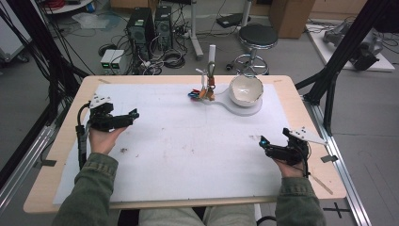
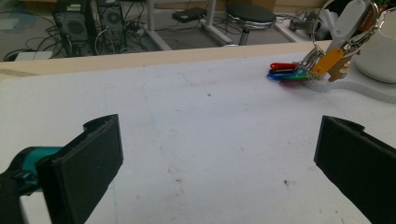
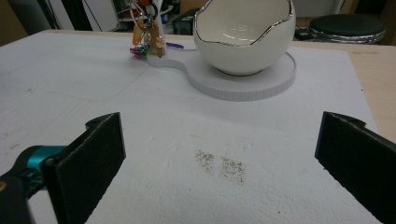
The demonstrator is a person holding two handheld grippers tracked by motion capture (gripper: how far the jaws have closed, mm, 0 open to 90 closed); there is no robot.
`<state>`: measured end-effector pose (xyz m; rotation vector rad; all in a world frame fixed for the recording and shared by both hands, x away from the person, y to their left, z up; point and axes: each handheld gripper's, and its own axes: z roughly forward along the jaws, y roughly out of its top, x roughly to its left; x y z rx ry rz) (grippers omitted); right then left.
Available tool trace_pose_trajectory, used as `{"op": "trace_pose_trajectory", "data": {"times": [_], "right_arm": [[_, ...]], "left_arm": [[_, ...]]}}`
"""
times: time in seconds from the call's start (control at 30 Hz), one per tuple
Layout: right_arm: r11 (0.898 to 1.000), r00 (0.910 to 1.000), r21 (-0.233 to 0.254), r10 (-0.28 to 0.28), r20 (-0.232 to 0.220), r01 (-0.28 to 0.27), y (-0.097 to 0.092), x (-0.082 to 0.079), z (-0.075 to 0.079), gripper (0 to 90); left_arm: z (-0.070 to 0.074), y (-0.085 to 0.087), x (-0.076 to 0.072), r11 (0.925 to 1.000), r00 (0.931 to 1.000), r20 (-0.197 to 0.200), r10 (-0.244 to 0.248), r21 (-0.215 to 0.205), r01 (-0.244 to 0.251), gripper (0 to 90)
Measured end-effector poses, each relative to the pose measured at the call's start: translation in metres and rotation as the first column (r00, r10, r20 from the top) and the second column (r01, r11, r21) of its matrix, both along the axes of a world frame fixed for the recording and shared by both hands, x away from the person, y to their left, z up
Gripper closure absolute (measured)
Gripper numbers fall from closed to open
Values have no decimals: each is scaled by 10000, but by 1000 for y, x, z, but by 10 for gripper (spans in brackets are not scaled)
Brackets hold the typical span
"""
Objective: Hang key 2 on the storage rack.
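Observation:
A white egg-shaped bowl (image 1: 246, 89) (image 3: 243, 35) with a jagged rim stands on a white foam base (image 1: 235, 109) (image 3: 243, 84) at the back of the table. Beside it a bunch of keys (image 1: 203, 92) (image 2: 322, 60) (image 3: 145, 28) with coloured tags hangs from a small stand. My left gripper (image 1: 134, 114) (image 2: 219, 158) is open over the white sheet at the left, with nothing between its jaws. My right gripper (image 1: 261, 141) (image 3: 219, 158) is open near the front right, also holding nothing.
A white sheet (image 1: 179, 141) covers most of the wooden table (image 1: 301, 113). A few dark specks (image 3: 222, 165) mark the sheet. Beyond the table's far edge stand computer towers (image 1: 148, 28), cables and a black stool (image 1: 258, 37). Black frame posts (image 1: 339, 52) rise at the right.

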<state>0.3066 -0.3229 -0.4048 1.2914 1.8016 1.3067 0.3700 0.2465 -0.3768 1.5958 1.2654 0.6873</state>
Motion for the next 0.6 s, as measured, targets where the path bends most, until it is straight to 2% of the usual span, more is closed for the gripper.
{"op": "trace_pose_trajectory", "data": {"times": [0.07, 0.2, 0.3, 0.37, 0.47, 0.6], "right_arm": [[10000, 10000, 0, -18, 2, 18, 0, 0, 0, 7], [10000, 10000, 10, -40, 12, 40, 0, -1, 0, 8], [10000, 10000, -14, -41, 45, 42, -1, -1, 0, 8], [10000, 10000, 7, -62, 62, 62, -1, -2, 1, 7], [10000, 10000, 15, -82, 47, 82, -1, -2, 1, 7], [10000, 10000, 13, -73, 55, 73, -1, -2, 1, 8]], "left_arm": [[-1, 3, -5, 10000, 9999, 106, 6, -48, -5, 17], [-4, 14, -15, 9993, 9989, 292, 377, -32, -376, 17], [-7, 21, -23, 9971, 9950, 652, 759, -101, -754, 16], [-9, 25, -28, 9957, 9928, 756, 927, -153, -918, 16], [-14, 30, -36, 9946, 9908, 878, 1033, -38, -1034, 16], [-20, 36, -45, 9940, 9897, 920, 1095, -83, -1092, 16]]}}
